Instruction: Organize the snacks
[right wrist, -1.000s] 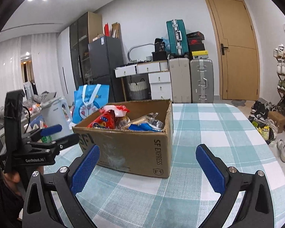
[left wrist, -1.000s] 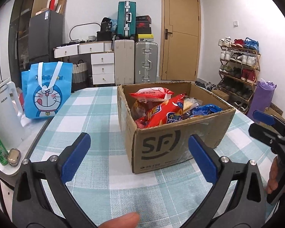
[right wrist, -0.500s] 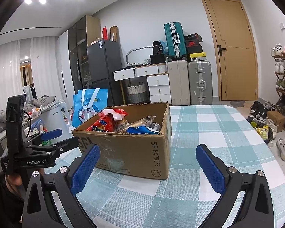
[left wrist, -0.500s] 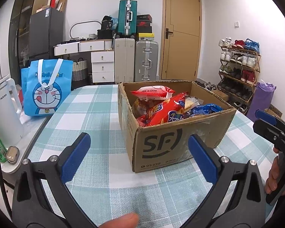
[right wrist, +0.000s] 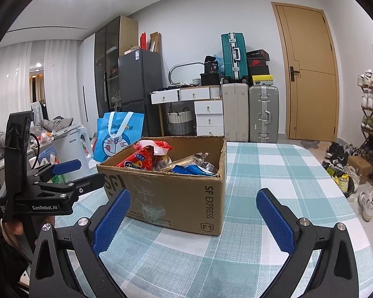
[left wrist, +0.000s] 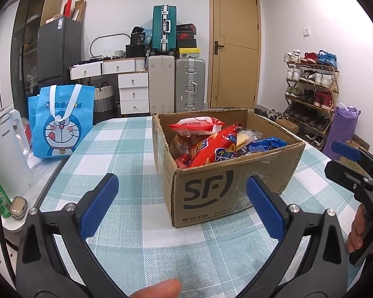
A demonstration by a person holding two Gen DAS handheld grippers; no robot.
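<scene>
Two grippers spread, empty: left gripper, right gripper | snacks heaped in cardboard box mid-table | since 1 s ago: slight camera drift only, box unmoved | fits pre-sorting or packed.

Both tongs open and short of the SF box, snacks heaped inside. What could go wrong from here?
1. The snack bags are heaped and overlapping in the cardboard box; pulling the long red bag could drag its neighbours out.
2. The box looks light, so a snag may slide it on the tablecloth.
3. The left tongs and right tongs flank the same box and may collide.
</scene>
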